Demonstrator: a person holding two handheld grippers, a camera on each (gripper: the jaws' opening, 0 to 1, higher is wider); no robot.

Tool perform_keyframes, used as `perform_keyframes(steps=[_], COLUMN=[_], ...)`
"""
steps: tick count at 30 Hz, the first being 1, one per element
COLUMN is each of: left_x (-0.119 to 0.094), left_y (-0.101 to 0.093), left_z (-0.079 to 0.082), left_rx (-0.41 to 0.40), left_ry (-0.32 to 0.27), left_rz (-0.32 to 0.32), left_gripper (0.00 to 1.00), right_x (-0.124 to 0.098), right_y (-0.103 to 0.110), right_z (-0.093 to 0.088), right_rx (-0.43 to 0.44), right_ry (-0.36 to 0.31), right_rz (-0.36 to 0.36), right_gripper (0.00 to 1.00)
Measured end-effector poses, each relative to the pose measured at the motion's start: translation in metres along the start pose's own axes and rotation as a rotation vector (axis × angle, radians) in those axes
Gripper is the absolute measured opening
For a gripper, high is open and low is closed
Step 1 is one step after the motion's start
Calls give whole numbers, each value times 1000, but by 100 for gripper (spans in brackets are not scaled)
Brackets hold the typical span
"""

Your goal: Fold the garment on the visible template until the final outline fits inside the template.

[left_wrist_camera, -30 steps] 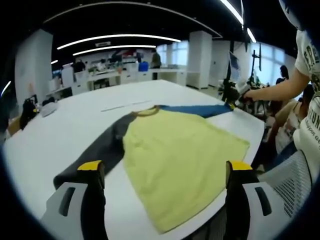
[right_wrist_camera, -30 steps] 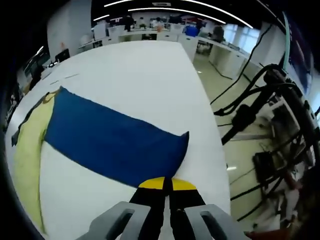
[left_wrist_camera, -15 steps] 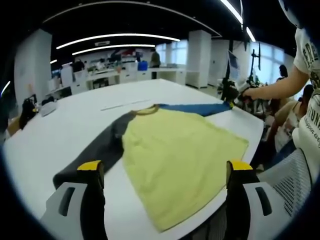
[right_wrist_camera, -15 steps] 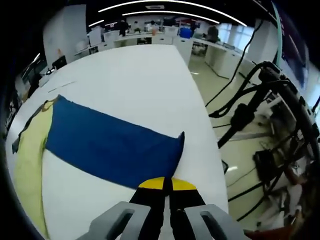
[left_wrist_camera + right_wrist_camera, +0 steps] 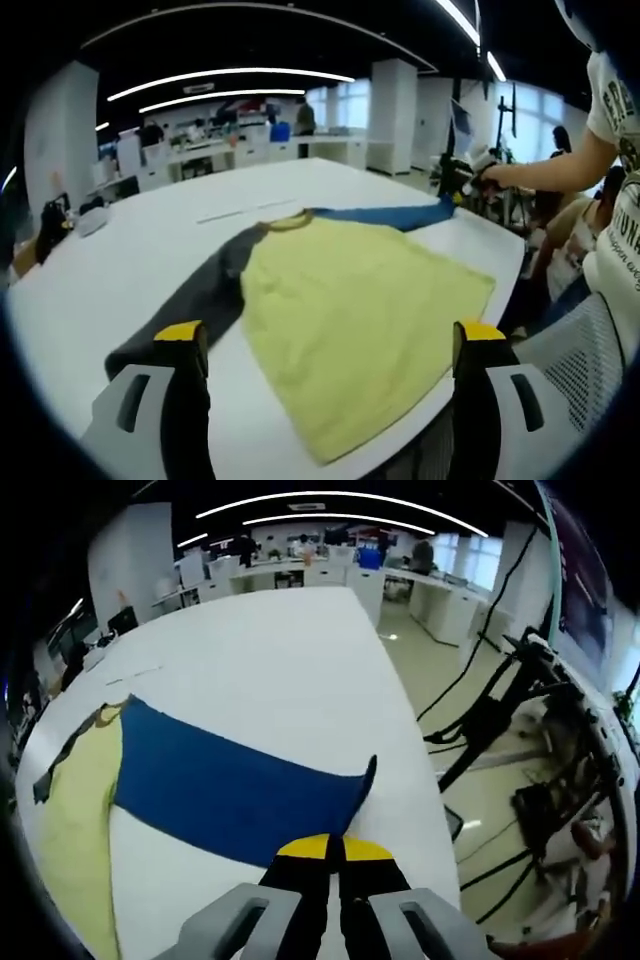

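Observation:
A shirt with a yellow body [image 5: 360, 310], a grey sleeve [image 5: 190, 305] and a blue sleeve [image 5: 385, 215] lies spread on the white table [image 5: 120, 260]. My left gripper [image 5: 330, 345] is open near the table's front edge, its yellow-tipped jaws either side of the hem, touching nothing. In the right gripper view, my right gripper [image 5: 333, 848] is shut on the cuff end of the blue sleeve [image 5: 230, 790], which lifts off the table [image 5: 270, 650] there. That right gripper [image 5: 455, 185] also shows far right in the left gripper view, held by a person's arm [image 5: 545, 175].
Thin tape lines [image 5: 245, 211] lie on the table beyond the collar. Stands and black cables [image 5: 510, 710] crowd the floor past the table's right edge. A mesh chair [image 5: 590, 360] and a seated person are at the front right. Desks [image 5: 230, 150] stand behind.
The right gripper has lifted the blue sleeve's cuff a little, so the sleeve end curls up off the table. The left gripper has stayed put.

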State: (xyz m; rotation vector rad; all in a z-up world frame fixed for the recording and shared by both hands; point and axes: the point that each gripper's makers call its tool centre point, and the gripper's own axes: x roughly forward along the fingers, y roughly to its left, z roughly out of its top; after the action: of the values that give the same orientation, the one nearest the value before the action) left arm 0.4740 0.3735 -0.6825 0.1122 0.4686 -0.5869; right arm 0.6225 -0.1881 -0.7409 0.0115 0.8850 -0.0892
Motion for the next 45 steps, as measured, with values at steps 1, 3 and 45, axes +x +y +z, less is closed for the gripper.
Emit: perform_keyframes(steps=[1, 3, 45], left_x=[0, 0, 0], left_y=[0, 0, 2], left_z=[0, 0, -2], left_rx=[1, 2, 5], left_ry=[-1, -1, -7], left_rz=[0, -2, 4], left_gripper=[99, 99, 98], right_x=[-1, -3, -4], right_y=[5, 13, 148], right_z=[3, 8, 56], right_rx=[-3, -9, -174], right_ry=[-8, -19, -112], right_rz=[8, 20, 231], right_gripper=[0, 0, 0])
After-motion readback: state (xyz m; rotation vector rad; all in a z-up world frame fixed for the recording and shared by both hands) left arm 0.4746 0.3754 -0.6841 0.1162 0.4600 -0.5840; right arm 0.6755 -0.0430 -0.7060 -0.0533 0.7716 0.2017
